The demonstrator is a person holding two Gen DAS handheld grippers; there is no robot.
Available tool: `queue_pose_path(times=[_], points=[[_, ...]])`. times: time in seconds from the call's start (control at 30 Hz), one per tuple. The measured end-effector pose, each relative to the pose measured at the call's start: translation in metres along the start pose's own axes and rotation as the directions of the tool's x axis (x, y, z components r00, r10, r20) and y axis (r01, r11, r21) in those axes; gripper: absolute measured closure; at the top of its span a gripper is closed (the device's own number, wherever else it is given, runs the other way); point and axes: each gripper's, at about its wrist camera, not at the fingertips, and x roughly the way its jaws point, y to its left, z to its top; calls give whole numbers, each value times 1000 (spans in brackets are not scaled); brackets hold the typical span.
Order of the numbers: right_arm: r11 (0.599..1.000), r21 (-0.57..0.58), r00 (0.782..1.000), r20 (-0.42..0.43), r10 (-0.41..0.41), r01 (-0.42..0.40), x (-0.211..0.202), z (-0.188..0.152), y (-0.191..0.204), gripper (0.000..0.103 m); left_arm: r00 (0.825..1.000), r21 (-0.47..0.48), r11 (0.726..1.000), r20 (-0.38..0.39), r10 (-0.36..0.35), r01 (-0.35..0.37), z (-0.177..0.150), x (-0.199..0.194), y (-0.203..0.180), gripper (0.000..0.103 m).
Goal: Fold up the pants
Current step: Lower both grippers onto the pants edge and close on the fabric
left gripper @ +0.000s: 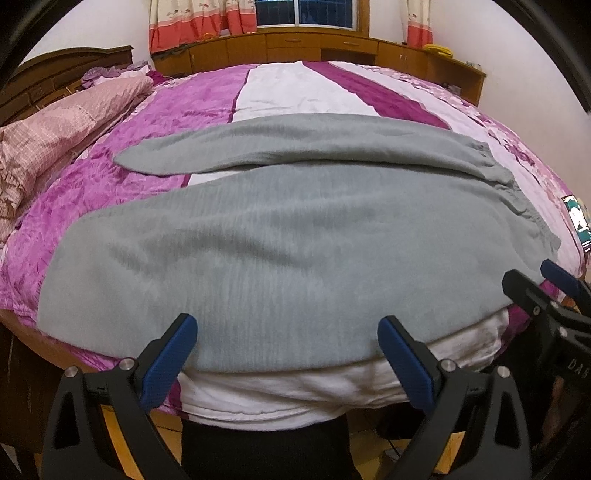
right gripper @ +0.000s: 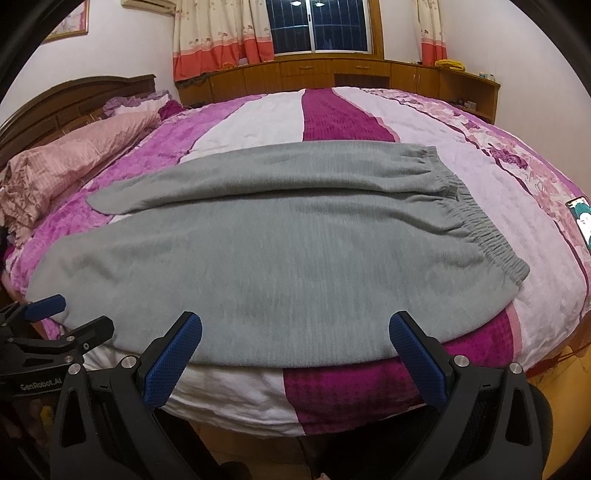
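Grey pants lay crosswise just ahead of both spread, empty grippers: left gripper legward, right gripper (waistband side) equally near.

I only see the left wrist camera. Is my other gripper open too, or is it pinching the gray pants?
Observer: It's open. The right gripper has its jaws spread wide at the near edge of the gray pants, gripping nothing.
Operator: Is anything on the wall left of the curtains? My picture cuts off there.
Observer: Yes, a framed picture hangs there, high above the headboard.
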Motion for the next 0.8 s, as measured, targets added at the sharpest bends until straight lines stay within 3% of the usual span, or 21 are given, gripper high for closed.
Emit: queue_pose_path(times=[0.37, 0.8], points=[[999, 32, 1000, 24, 6, -7, -9, 27, -18, 5, 1000, 19, 1000, 29, -7, 7, 36, -18, -1, 3], [996, 72, 997, 60, 50, -54, -14, 77, -51, 5, 1000, 30, 1000, 24, 3, -3, 90, -8, 2, 3]])
